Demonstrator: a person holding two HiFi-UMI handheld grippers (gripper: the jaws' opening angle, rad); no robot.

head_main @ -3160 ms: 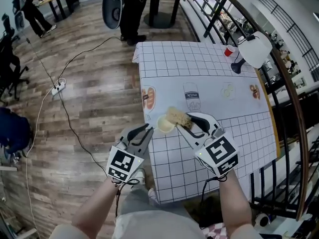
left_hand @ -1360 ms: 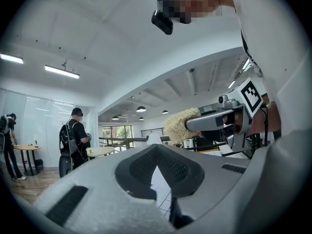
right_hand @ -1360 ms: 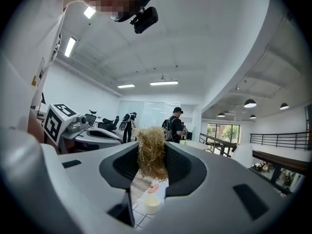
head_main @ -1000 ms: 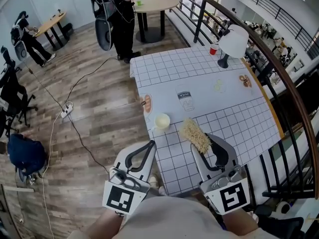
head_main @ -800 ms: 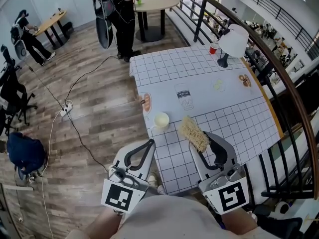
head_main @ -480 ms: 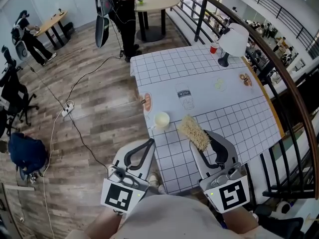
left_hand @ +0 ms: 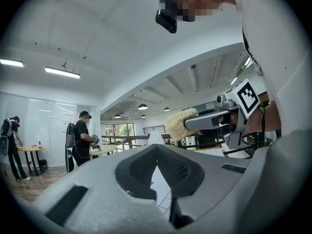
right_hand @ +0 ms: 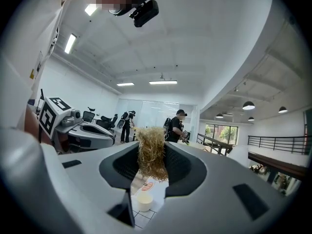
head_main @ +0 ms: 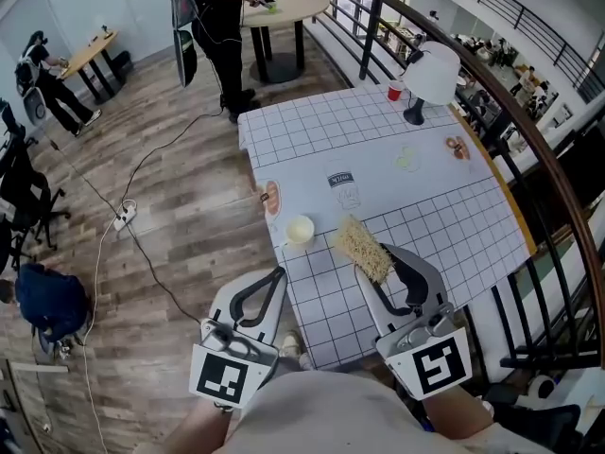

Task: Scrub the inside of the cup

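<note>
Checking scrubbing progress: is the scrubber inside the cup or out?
Out. The right tool holds the scrubber in the air, clear of the cup, which stands upright by itself.

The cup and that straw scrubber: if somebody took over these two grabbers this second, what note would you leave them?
Left gripper: shut, empty, held beside the table's near left corner.
Right gripper: shut on the scrubber, raised over the table, right of the cup.
Cup: upright near the table's left edge, nothing touching it.
Done: scrubber in hand. Whether the cup has been scrubbed, cannot tell.
Left: probably steady the cup with the left gripper, then work the scrubber round inside.
</note>
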